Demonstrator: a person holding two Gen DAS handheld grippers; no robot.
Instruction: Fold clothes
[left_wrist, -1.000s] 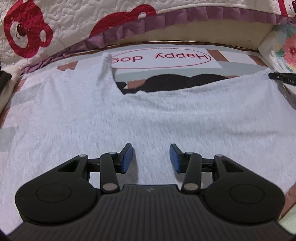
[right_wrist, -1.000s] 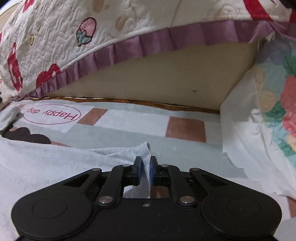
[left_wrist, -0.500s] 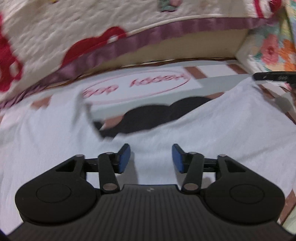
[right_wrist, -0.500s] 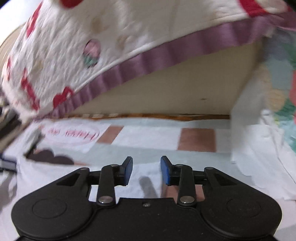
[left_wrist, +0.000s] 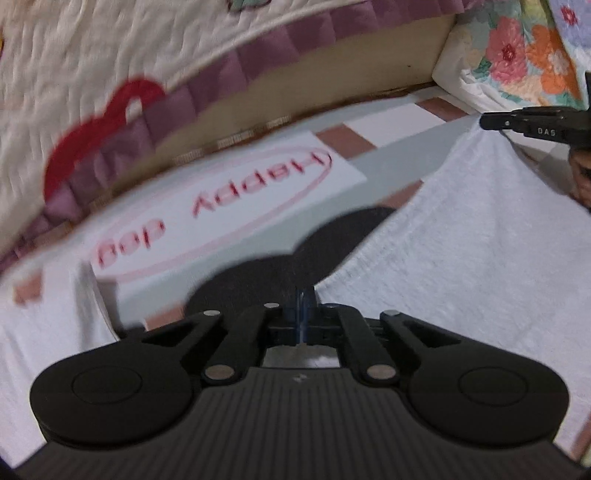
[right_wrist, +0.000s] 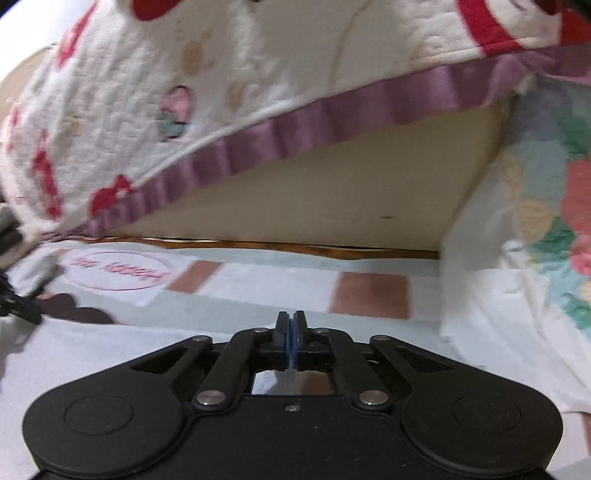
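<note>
Grey knit top (left_wrist: 480, 236) now pinched at both of my tools.

Half a second back both tools stood spread over the cloth; now my left tool (left_wrist: 301, 299) is pressed together at the neckline edge, a sliver of fabric showing behind the pads, and my right tool (right_wrist: 291, 332) is pressed together low at the top's far hem, though what it pinches is hidden by its own body. The top lies flat on the patterned mat (left_wrist: 236, 206) beside the quilt (right_wrist: 184, 92). I judge both grips are set, so lifting for the fold comes next.
</note>
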